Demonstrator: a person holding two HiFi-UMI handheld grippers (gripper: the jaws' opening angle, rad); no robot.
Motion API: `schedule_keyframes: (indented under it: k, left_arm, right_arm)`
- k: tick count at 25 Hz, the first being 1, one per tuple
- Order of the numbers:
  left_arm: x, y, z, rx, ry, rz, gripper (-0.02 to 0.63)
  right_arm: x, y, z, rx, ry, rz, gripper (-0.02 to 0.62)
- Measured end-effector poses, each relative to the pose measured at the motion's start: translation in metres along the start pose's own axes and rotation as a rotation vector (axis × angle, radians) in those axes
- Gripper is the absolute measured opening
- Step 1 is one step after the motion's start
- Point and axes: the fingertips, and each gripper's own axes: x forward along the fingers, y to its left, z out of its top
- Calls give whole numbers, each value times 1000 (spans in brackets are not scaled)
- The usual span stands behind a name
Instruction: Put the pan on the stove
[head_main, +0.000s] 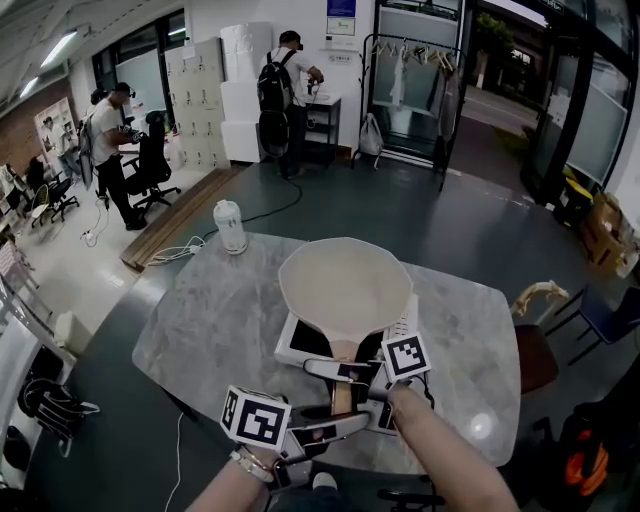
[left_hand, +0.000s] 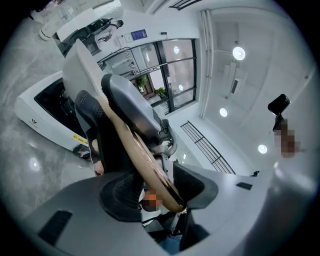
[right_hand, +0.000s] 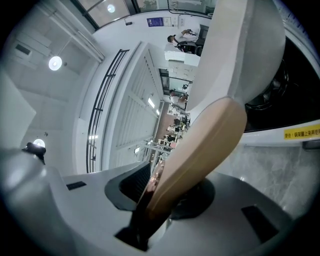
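Observation:
A cream pan (head_main: 345, 283) with a wooden handle (head_main: 342, 392) hangs over the white, black-topped stove (head_main: 296, 347) on the marble table (head_main: 215, 320). Its underside faces me, so I cannot tell whether it touches the stove. Both grippers are shut on the handle: my right gripper (head_main: 340, 369) nearer the pan, my left gripper (head_main: 340, 424) at the handle's end. In the left gripper view the handle (left_hand: 135, 150) runs between the jaws of the left gripper (left_hand: 160, 192) toward the pan (left_hand: 85, 62), past the stove (left_hand: 42, 112). The right gripper (right_hand: 165, 195) clamps the handle (right_hand: 200, 150) below the pan (right_hand: 240, 55) and stove (right_hand: 295, 100).
A white plastic container (head_main: 231, 226) stands at the table's far left edge. A chair (head_main: 533, 345) sits by the table's right side. People stand far back in the room, away from the table. A cable (head_main: 180, 250) trails on the floor beyond the table.

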Motion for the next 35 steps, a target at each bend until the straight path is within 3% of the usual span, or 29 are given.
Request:
schedule_keyframes:
  k: [9, 35]
  left_arm:
    - [-6, 12, -12, -2, 29, 6, 195]
    - [-10, 30, -35, -53, 72, -36, 190]
  right_arm:
    - [2, -12, -6, 24, -57, -4, 115]
    - [-1, -23, -20, -37, -117, -3, 110]
